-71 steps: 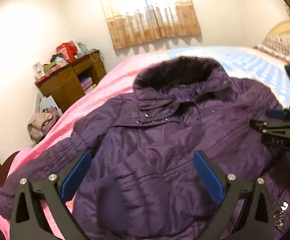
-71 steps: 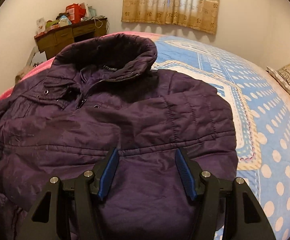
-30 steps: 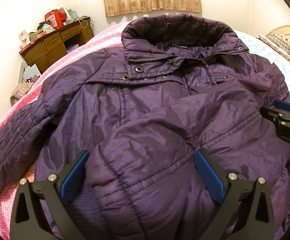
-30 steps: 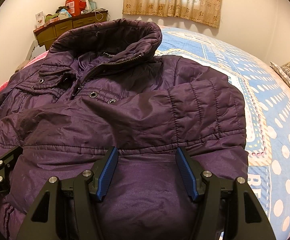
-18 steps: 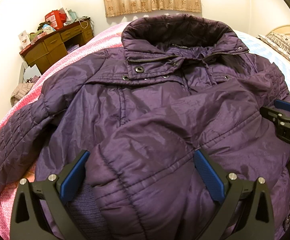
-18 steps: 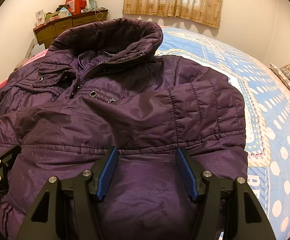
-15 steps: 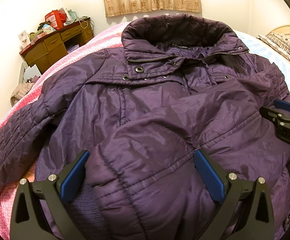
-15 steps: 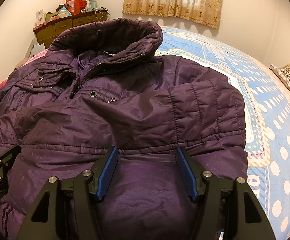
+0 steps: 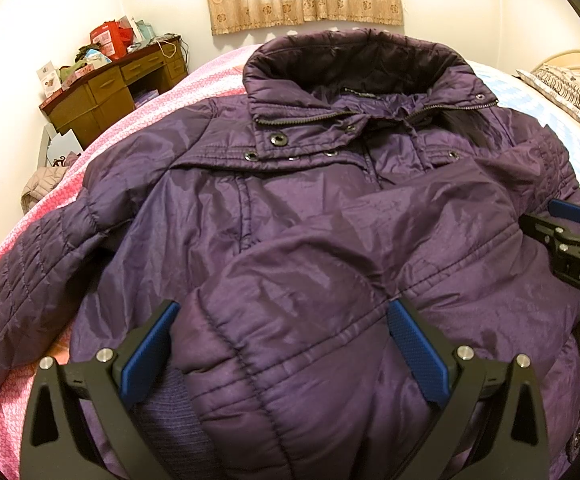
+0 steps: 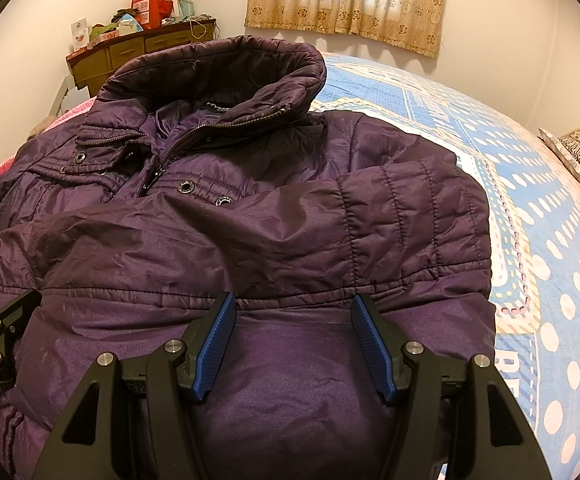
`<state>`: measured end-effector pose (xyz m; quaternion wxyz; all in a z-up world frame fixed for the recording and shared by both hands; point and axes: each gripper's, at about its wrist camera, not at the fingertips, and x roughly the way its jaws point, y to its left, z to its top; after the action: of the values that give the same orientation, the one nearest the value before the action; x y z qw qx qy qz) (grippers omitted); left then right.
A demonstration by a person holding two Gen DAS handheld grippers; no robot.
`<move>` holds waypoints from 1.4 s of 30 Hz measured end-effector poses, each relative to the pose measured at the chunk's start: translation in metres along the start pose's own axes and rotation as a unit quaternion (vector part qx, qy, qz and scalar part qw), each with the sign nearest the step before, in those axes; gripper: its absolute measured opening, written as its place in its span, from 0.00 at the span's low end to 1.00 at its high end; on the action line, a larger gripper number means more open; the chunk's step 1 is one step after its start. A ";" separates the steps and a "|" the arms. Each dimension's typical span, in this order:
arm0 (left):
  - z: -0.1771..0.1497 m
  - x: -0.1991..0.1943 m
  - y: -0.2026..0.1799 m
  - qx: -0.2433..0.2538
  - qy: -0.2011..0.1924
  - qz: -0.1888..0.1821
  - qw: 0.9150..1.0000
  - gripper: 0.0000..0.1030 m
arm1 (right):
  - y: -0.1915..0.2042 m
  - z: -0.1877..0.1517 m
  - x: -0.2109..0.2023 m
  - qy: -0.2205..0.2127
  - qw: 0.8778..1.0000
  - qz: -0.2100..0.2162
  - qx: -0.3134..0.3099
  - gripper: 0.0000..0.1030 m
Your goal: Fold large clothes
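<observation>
A large purple padded jacket [image 9: 302, 208] lies front-up on the bed, collar toward the window. Its right sleeve [image 10: 410, 216] is folded across the chest, with the cuff lying between my left gripper's fingers. Its left sleeve [image 9: 29, 264] stretches out over the pink cover. My left gripper [image 9: 281, 344] is open, just above the folded sleeve's cuff. My right gripper [image 10: 294, 332] is open over the jacket's lower body; it also shows in the left wrist view [image 9: 574, 236]. The jacket also fills the right wrist view [image 10: 249, 220].
The bed has a pink cover [image 9: 193, 92] on the left and a blue dotted cover [image 10: 550, 208] on the right. A pillow [image 9: 566, 88] lies at the far right. A cluttered wooden desk [image 9: 117, 88] stands by the left wall, with a heap of clothes [image 9: 41, 188] below it.
Since 2.4 s ago both grippers came in lower and closer over the jacket, with the right sleeve folded across the chest. In the last second nothing has moved.
</observation>
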<state>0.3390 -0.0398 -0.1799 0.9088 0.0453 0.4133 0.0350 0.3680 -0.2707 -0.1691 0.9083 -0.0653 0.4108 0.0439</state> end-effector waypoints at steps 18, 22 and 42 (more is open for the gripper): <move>-0.066 -0.144 0.173 -0.081 -0.070 -0.007 0.994 0.99 | 0.045 -0.043 -0.177 -0.060 0.991 0.117 -0.009 0.70; -0.107 -0.166 0.266 -0.132 -0.084 0.087 0.984 1.00 | 0.088 -0.075 -0.210 -0.088 0.984 0.150 -0.048 0.71; -0.155 -0.089 0.424 -0.379 -0.084 -0.023 0.921 1.00 | 0.158 -0.143 -0.212 -0.076 0.980 0.179 -0.041 0.71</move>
<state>0.1523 0.3809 -0.1675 0.8901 -0.3091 0.2918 0.1643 0.1012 -0.1420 -0.1166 0.9107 -0.0240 0.3437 0.2277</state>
